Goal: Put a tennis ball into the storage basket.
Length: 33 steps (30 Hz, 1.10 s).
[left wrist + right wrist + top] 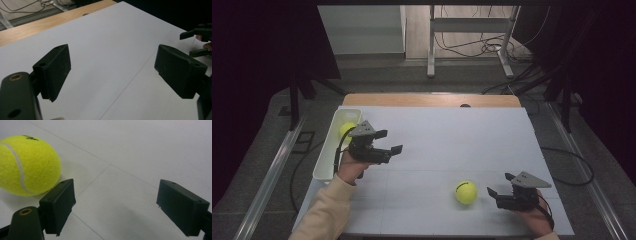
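Note:
A yellow tennis ball (pixel 466 192) lies on the white table sheet (pixel 447 135), near the front and right of centre. My right gripper (pixel 499 184) sits just right of it with its jaws open and nothing between them. In the right gripper view the ball (pixel 27 165) is beyond the left jaw, outside the gap of that gripper (pixel 116 205). My left gripper (pixel 391 141) hovers over the left part of the sheet, open and empty, as the left gripper view (pixel 112 70) confirms. A second yellow ball (pixel 346 129) rests in the white bin (pixel 324 162).
The long white bin runs along the sheet's left edge. A wooden table edge (pixel 432 100) shows behind the sheet. Beyond the table are a metal frame (pixel 469 30) and cables on the floor. The other gripper (pixel 197 40) appears far right in the left gripper view.

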Each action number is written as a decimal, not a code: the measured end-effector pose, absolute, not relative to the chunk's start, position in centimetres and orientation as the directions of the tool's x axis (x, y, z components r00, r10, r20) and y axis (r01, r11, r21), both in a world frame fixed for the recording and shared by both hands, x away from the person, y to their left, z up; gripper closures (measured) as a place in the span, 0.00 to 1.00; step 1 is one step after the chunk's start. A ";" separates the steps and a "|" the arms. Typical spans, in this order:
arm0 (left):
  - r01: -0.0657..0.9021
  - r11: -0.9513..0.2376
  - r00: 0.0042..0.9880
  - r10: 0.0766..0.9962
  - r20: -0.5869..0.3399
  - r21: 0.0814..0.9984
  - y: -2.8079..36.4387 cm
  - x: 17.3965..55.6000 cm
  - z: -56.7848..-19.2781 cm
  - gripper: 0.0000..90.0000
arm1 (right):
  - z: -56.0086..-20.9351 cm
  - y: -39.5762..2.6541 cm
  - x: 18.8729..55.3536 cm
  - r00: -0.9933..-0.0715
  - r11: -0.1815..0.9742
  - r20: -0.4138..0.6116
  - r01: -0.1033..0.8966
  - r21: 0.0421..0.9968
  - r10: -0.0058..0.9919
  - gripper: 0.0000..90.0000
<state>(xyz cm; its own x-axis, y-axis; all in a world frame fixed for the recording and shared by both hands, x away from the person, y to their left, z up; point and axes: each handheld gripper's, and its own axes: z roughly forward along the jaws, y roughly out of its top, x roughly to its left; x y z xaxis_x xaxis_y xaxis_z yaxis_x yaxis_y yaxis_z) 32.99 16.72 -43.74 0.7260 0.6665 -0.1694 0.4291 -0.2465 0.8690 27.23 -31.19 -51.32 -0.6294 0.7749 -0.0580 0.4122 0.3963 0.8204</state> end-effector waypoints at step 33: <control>0.430 -0.275 0.777 0.598 -0.198 0.860 13.2 31.9 -44.9 0.16 | -51.3 -31.2 27.5 -0.630 0.389 -0.051 0.411 0.825 0.775 0.18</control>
<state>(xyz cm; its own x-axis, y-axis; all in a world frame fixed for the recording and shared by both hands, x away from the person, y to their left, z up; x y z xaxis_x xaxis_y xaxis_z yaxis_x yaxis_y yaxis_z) 31.91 13.24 -44.91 0.7769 0.5977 -0.1978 0.4305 -0.2750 0.8597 27.52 -31.17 -51.30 -0.6298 0.7751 -0.0514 0.4112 0.3887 0.8245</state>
